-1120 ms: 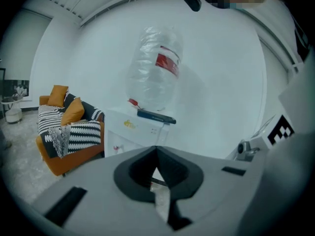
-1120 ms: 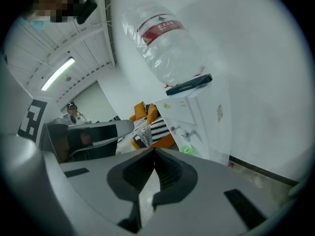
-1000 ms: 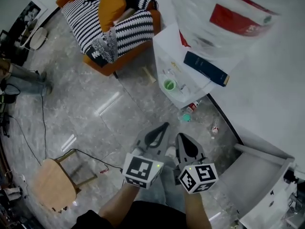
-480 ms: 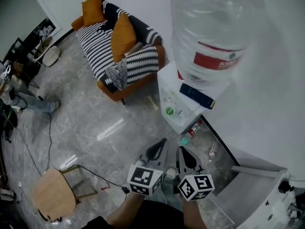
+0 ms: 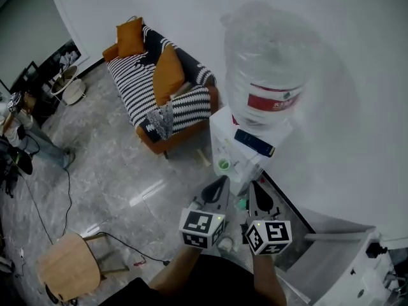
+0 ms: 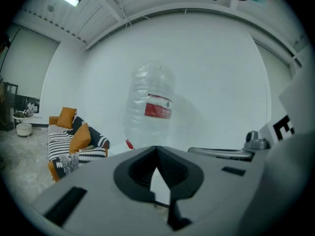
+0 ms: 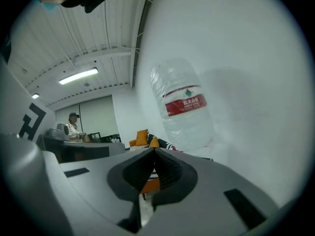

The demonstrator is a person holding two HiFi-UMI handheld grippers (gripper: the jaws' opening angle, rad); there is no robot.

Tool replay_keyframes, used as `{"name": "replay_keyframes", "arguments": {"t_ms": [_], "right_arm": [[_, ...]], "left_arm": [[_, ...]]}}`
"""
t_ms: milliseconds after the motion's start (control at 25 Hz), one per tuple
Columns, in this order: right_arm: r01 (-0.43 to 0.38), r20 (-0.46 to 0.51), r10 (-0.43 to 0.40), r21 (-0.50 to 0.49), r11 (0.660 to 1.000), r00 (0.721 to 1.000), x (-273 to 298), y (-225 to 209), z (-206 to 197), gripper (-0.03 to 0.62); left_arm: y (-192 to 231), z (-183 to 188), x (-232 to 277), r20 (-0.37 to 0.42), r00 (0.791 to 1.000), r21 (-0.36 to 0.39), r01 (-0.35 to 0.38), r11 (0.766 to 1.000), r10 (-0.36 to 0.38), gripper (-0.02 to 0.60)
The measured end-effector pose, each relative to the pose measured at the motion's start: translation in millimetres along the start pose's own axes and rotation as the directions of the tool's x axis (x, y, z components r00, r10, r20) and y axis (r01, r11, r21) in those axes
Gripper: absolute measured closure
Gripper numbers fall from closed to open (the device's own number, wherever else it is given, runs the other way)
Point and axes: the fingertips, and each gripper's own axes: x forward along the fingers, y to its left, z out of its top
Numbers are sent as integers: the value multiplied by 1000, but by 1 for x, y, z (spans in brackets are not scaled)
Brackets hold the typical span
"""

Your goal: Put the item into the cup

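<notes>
A small green cup [image 5: 224, 165] stands on the white water dispenser [image 5: 218, 127], under its big clear bottle [image 5: 271, 62]. My left gripper [image 5: 218, 185] is shut and holds nothing; its tip is just below the cup in the head view. My right gripper [image 5: 256, 192] is beside it to the right, also shut with nothing in it. A small teal thing [image 5: 243, 204] lies on the floor between the two tips. In the left gripper view the jaws [image 6: 156, 149] meet in front of the bottle [image 6: 150, 104]. In the right gripper view the jaws [image 7: 155, 151] meet below the bottle [image 7: 184, 107].
A dark blue box [image 5: 254, 143] lies on the dispenser. A striped sofa [image 5: 159, 88] with orange cushions stands behind it. A wooden stool [image 5: 64, 274] and a cable are at the lower left. A white cabinet [image 5: 338, 266] is at the lower right. A person [image 7: 74, 127] stands far back.
Both grippers have risen side by side and stayed shut. The head view has tipped up, so the bottle and wall now fill more of it and the cup sits closer to the tips.
</notes>
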Motion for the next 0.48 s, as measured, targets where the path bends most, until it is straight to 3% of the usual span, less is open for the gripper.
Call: {"name": "replay_keyframes", "arguments": {"t_ms": [200, 480], "right_arm": [[-35, 69, 39, -66, 997, 997, -3, 1, 36, 585], [-39, 63, 45, -94, 995, 997, 3, -2, 39, 585]], "left_arm": [[-16, 38, 5, 65, 997, 41, 27, 999, -30, 569], [-17, 42, 7, 65, 998, 51, 20, 998, -23, 569]]}}
